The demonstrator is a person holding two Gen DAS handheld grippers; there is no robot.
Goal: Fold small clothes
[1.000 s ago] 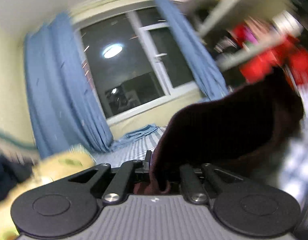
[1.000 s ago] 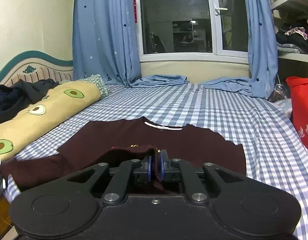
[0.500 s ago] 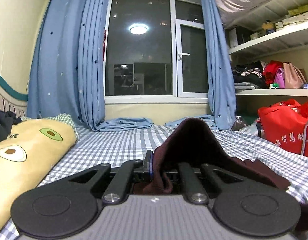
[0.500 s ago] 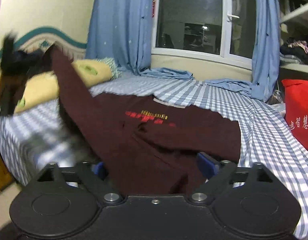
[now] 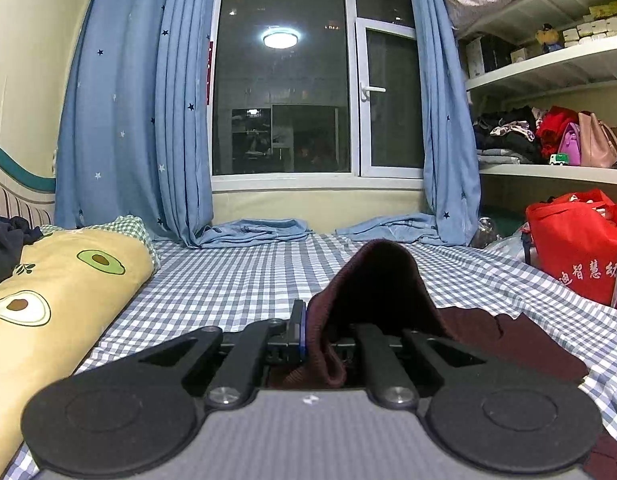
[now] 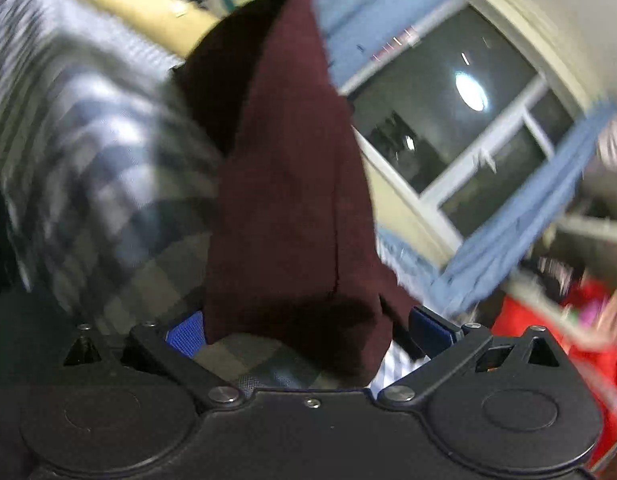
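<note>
left fingers (image 5: 308,334) pinch shirt (image 5: 372,280) hem (right spread) — bed (image 5: 228,280) beyond

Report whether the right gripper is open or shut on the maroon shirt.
Open. The right gripper has just been opening; its blue pads stand wide apart with the maroon shirt hanging loose between them, not pressed.

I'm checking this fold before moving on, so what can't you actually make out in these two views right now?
- Left wrist view: the left gripper is shut on the maroon shirt; bunched cloth hides its right finger and the bed behind.
- Right wrist view: motion blur smears the checked bed and shelves; how the shirt lies is unreadable.
- Right gripper: jaws just opened; whether the cloth touches the pads is unclear.
</note>
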